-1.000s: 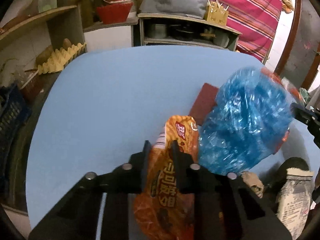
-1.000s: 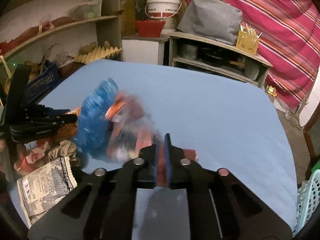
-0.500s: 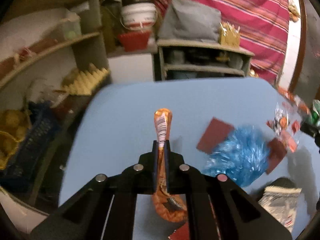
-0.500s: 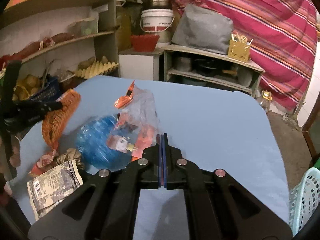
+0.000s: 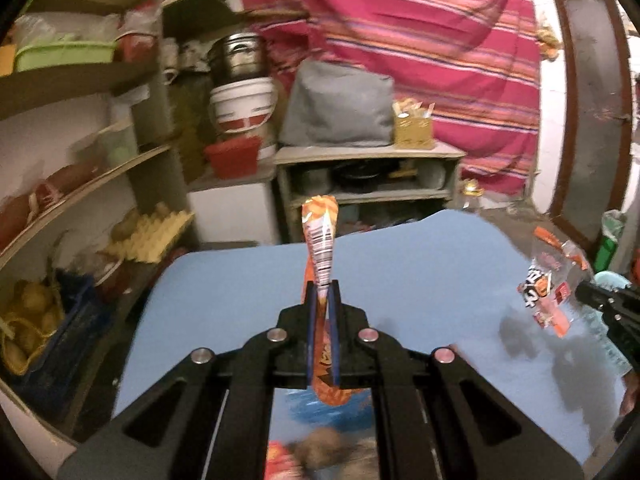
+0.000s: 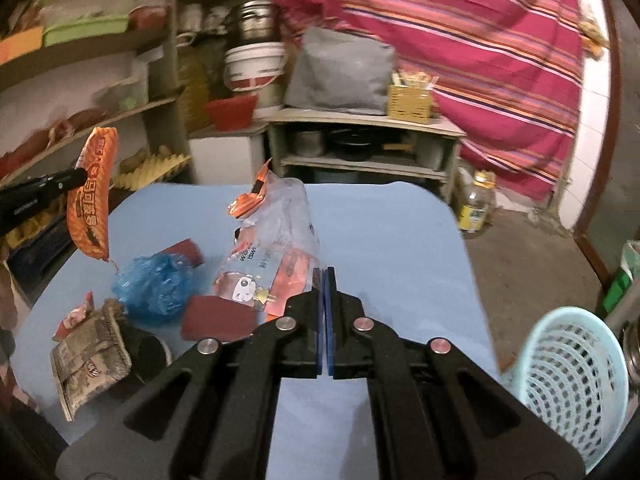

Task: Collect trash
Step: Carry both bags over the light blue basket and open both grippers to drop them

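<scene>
- The orange crinkled snack wrapper (image 5: 320, 240) is lifted clear of the blue table (image 6: 392, 232). The left gripper (image 5: 323, 292) pinches it, both blue pads pressed on the foil, and the wrapper hangs in the air above the table's left edge.
- The transparent plastic snack bag with orange print (image 6: 272, 248) is also off the surface. The right gripper (image 6: 323, 280) has its pads pressed together on the bag's lower corner.
- So I judge that two pieces of trash are picked up but not yet delivered.
- The light-blue plastic mesh basket (image 6: 568, 380) stands beside the table's near right corner, below its surface. It seems to be the trash bin. I cannot tell what is inside.
- On the near left part of the table these things are left: a crumpled blue plastic bag (image 6: 156, 288), two flat dark-red square pieces (image 6: 220, 316), a brownish printed paper packet (image 6: 88, 360) at the near left corner, and a small red-and-white wrapper scrap (image 6: 76, 316) beside it.
- The far half and the right side of the table are bare.
- By my estimate the task is less than half done.
</scene>
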The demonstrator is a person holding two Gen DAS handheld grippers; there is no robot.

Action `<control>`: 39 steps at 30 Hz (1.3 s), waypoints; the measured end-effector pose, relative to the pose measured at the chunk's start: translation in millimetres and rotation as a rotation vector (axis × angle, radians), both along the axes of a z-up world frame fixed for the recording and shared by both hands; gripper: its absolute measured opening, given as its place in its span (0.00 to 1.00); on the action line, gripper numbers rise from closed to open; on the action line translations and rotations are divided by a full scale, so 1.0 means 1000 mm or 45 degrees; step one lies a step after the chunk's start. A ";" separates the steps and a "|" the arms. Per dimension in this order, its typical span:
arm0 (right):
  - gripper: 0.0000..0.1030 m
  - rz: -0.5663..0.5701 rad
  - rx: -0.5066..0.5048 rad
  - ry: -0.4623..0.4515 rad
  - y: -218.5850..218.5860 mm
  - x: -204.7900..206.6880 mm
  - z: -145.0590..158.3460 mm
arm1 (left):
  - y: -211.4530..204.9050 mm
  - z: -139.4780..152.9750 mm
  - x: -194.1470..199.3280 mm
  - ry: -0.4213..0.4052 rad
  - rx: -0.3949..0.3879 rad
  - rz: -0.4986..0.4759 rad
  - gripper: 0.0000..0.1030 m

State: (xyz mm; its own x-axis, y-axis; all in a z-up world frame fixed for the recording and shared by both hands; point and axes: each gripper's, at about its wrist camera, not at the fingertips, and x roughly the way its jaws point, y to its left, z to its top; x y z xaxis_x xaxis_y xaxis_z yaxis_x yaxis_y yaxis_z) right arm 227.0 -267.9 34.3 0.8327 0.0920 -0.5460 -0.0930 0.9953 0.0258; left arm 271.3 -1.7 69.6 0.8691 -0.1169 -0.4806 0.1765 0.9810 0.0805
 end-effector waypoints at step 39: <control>0.02 -0.701 0.163 0.009 -0.284 -0.142 -0.006 | -0.392 -0.018 -0.050 0.117 -0.167 -0.696 0.06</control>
